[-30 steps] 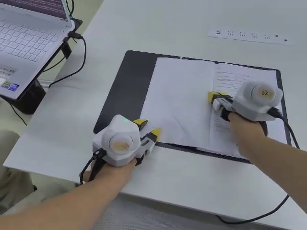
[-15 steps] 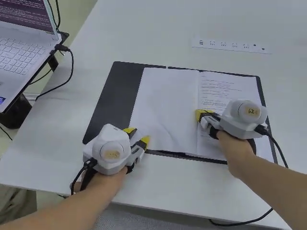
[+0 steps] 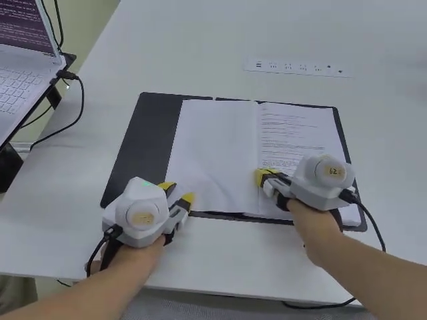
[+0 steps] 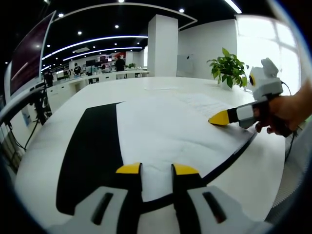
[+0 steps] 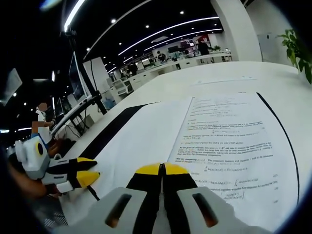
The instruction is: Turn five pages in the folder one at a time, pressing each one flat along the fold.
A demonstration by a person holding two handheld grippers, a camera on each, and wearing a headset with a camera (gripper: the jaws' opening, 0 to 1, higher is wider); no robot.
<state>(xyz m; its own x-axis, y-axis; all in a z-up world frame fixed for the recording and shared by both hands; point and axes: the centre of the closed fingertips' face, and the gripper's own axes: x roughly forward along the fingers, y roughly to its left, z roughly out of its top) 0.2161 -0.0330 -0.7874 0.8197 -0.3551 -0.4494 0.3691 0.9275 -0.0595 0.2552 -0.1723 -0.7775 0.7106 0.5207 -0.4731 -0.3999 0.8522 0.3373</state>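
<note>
The folder lies open on the white table, its black cover (image 3: pixel 143 147) (image 4: pixel 92 146) at the left. A blank turned page (image 3: pixel 213 147) (image 4: pixel 165 131) (image 5: pixel 146 131) lies flat in the middle, with a printed page (image 3: pixel 293 133) (image 5: pixel 234 141) to its right. My right gripper (image 3: pixel 261 177) (image 5: pixel 161 168) (image 4: pixel 214 118) is shut, its yellow tips down on the paper at the fold near the folder's front edge. My left gripper (image 3: pixel 178 192) (image 4: pixel 157 169) (image 5: pixel 92 171) is open by a small gap at the blank page's near left corner, holding nothing.
A laptop (image 3: pixel 20 67) on a stand sits at the far left, with a black cable (image 3: pixel 67 107) trailing onto the table. A white power strip (image 3: pixel 297 67) lies beyond the folder. The table's front edge runs just below both hands.
My right gripper has slid along the fold toward the folder's near edge, staying shut. The left gripper has kept its place at the page's near corner. The head camera has shifted.
</note>
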